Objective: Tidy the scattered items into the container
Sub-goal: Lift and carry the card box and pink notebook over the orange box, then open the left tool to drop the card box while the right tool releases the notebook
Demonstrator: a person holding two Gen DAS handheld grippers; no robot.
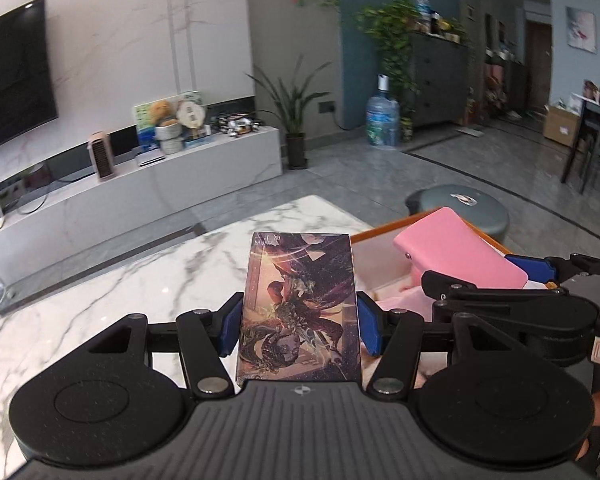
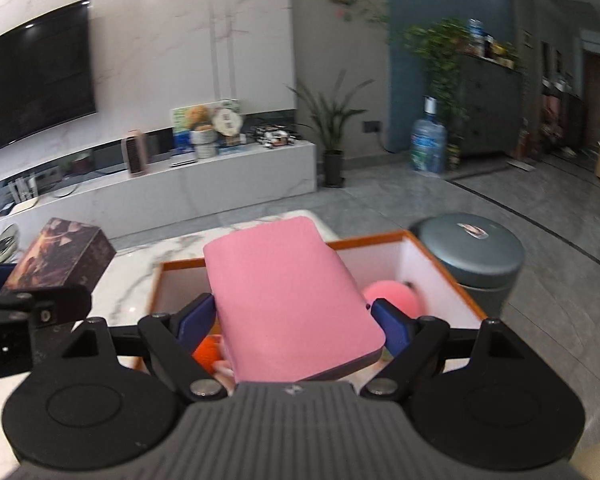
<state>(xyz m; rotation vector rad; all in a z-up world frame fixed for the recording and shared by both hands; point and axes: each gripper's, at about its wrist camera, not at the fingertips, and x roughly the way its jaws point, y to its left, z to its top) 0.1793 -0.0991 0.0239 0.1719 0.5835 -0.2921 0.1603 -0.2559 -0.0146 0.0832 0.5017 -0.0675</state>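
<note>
1. Left gripper [image 1: 298,322]: the jaws pinch a dark illustrated box [image 1: 300,308] between the blue pads [image 1: 230,326]. The box stands lengthwise along the fingers, its far end toward 12 o'clock, raised above the marble table [image 1: 140,280].
2. Right gripper [image 2: 292,320]: the jaws are spread wide and clamp a pink block [image 2: 288,300] on both flanks. The block has rounded corners and a grey underside at its near edge. Its far end points toward 12 o'clock.
3. Container [image 2: 440,268]: an open box with an orange rim and white inner walls. It sits on the table, at 12 o'clock from the right gripper. The pink block is held over its opening, not yet set down.
4. Contents of the container: a pink ball [image 2: 392,296] lies at 2 o'clock of the block. An orange item [image 2: 206,354] shows at 8 o'clock of the block; its kind cannot be told.
5. Relative positions: in the left wrist view, the container and the block lie at 2 o'clock of the box. In the right wrist view, the box and left gripper appear at 9 o'clock, outside the container, over the table.
6. A grey round stool [image 2: 472,252] stands on the floor just beyond the container's far right corner.
</note>
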